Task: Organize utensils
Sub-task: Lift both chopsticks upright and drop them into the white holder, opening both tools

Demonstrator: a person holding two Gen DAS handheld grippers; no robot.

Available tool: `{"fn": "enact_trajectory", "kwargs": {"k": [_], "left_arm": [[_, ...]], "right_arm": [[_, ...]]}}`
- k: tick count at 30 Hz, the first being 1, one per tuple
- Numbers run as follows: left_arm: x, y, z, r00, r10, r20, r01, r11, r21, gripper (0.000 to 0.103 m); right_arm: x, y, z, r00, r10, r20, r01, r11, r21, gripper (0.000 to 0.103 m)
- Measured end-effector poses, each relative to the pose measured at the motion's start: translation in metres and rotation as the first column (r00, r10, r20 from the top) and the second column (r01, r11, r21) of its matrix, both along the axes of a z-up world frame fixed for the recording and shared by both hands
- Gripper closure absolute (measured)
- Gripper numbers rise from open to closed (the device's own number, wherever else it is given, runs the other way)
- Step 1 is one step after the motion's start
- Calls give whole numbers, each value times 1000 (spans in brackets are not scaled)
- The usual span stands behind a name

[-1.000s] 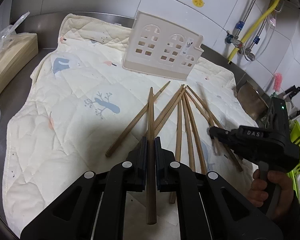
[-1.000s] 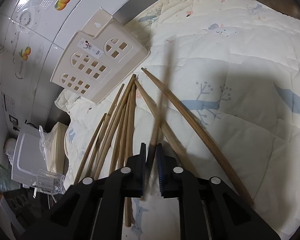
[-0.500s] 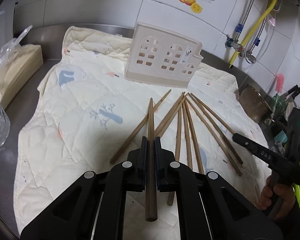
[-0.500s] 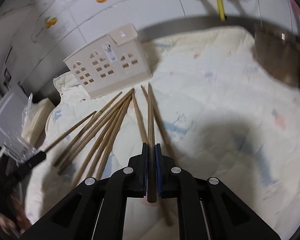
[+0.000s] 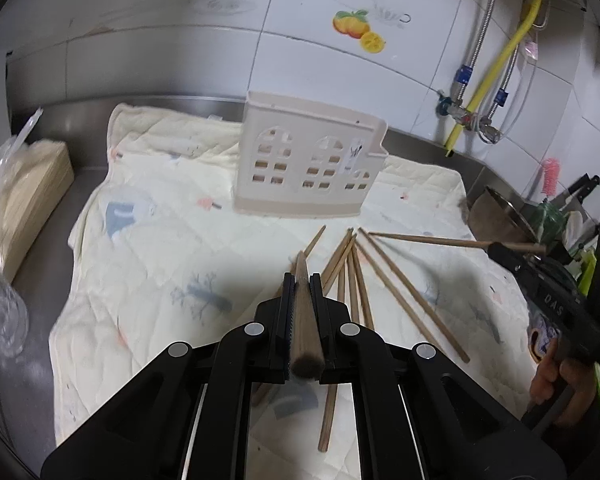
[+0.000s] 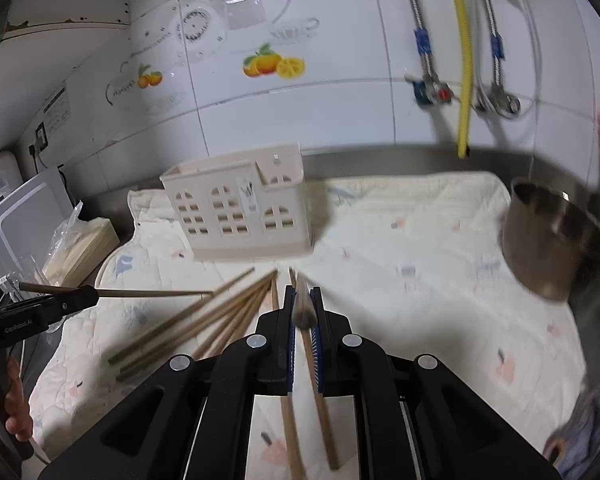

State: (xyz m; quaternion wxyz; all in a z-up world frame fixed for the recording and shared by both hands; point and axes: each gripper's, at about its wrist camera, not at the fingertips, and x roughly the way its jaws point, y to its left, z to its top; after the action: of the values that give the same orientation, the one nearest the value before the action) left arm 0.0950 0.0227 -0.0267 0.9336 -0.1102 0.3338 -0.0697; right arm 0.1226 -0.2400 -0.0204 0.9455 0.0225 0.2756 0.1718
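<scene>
Both grippers have lifted, above a quilted mat (image 5: 148, 240) with the cream holder (image 5: 308, 164) at 12 o'clock and loose chopsticks (image 5: 384, 288) fanned below it, left gripper (image 5: 303, 280) and right gripper (image 6: 302, 294) each clamped on one chopstick (image 5: 305, 320).

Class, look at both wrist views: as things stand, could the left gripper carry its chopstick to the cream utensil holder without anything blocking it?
Probably yes. The left gripper is shut on a chopstick and points toward the utensil holder. Only bare quilted mat lies between them; the loose chopsticks fan out to its right, and the right gripper is off to that side.
</scene>
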Motion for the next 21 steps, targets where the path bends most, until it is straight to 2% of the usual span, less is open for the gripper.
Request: {"fn": "enact_trajectory", "kwargs": {"k": [11, 15, 21], "left_arm": [[26, -2, 43, 999, -29, 42, 28, 999, 32, 97], [34, -1, 67, 997, -40, 73, 37, 998, 43, 97], [45, -2, 110, 989, -47, 139, 37, 997, 72, 97]], "right_arm": [[34, -3, 77, 990, 129, 64, -128, 992, -25, 96], [53, -3, 111, 984, 159, 78, -158, 987, -16, 96], [76, 11, 142, 976, 185, 117, -180, 982, -52, 96]]}}
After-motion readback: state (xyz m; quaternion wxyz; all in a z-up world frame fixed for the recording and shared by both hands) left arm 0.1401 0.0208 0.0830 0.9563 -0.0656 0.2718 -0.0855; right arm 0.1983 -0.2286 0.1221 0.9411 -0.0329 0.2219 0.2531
